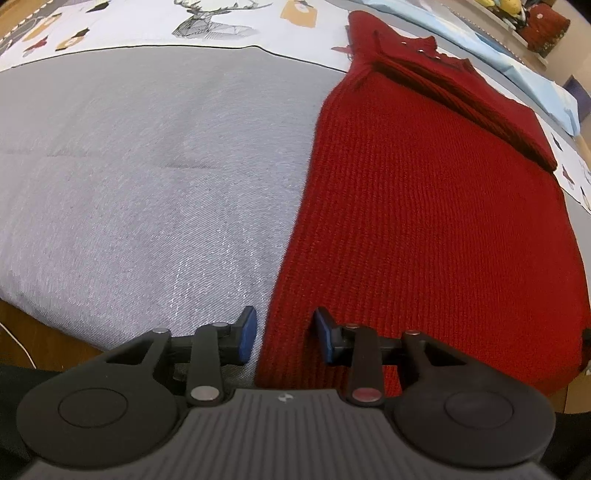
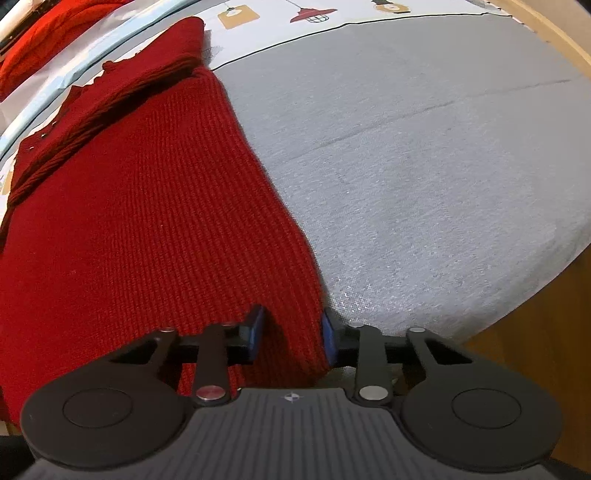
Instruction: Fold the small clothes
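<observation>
Red ribbed knit sweater [image 1: 424, 221] flat on grey woven cloth [image 1: 147, 166] | left claw [image 1: 284, 334] part-open astride 9 o'clock edge — ungripped | right claw [image 2: 293, 332] clamping 3 o'clock edge

A grey cloth [image 1: 147, 166] covers the worktop, faint creases crossing it. Beyond its dark-piped far edge lies a white printed sheet [image 1: 229, 33] with a line-drawn deer head [image 1: 207, 20] and, in the right view, hanging lamps [image 2: 314, 14]. Brown wood [image 2: 546, 339] shows past the cloth's near edge. A pale blue fabric [image 1: 528, 74] lies at the far right, with a shelf [image 1: 517, 22] of blurred items beyond it.
</observation>
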Action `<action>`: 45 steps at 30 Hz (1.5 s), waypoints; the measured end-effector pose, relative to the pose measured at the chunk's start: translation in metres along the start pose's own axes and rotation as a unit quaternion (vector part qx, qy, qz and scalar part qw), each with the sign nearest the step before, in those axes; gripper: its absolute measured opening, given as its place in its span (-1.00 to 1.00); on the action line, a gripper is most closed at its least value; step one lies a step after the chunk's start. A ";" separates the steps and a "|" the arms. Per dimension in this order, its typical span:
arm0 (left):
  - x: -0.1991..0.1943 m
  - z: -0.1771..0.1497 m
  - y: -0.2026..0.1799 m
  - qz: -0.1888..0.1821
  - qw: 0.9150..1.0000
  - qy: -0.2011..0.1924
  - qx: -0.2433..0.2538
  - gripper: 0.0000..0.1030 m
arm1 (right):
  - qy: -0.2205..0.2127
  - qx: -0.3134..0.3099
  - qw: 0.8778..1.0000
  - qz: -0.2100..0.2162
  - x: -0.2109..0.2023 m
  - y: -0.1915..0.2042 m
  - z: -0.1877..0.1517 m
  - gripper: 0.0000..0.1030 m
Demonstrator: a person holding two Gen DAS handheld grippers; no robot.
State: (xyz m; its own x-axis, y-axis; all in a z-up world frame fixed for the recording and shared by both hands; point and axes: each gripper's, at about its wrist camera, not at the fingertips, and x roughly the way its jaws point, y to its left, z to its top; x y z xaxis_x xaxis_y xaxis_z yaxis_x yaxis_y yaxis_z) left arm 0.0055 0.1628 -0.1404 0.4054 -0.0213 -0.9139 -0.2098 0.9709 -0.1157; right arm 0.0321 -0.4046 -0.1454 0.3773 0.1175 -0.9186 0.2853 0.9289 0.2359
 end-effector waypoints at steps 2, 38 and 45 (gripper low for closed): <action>-0.001 0.000 0.000 -0.013 1.000 0.000 -0.002 -0.58 | -0.001 0.001 1.000 0.010 -0.001 -0.001 0.000 -0.59; -0.031 -0.006 -0.003 -0.030 0.999 -0.033 0.016 -0.83 | -0.059 -0.027 0.997 0.047 -0.027 0.010 -0.003 -0.64; -0.115 0.005 -0.002 -0.102 0.990 -0.092 0.034 -0.90 | -0.160 -0.042 0.978 0.124 -0.100 0.019 -0.002 -0.68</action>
State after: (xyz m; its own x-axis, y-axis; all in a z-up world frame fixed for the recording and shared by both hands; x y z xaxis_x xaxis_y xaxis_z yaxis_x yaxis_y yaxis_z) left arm -0.0363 0.1648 -0.0329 0.5904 -0.1814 -0.7865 -0.0481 0.9648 -0.2587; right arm -0.0023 -0.3977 -0.0501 0.6865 0.2393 -0.6867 0.0815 0.9130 0.3996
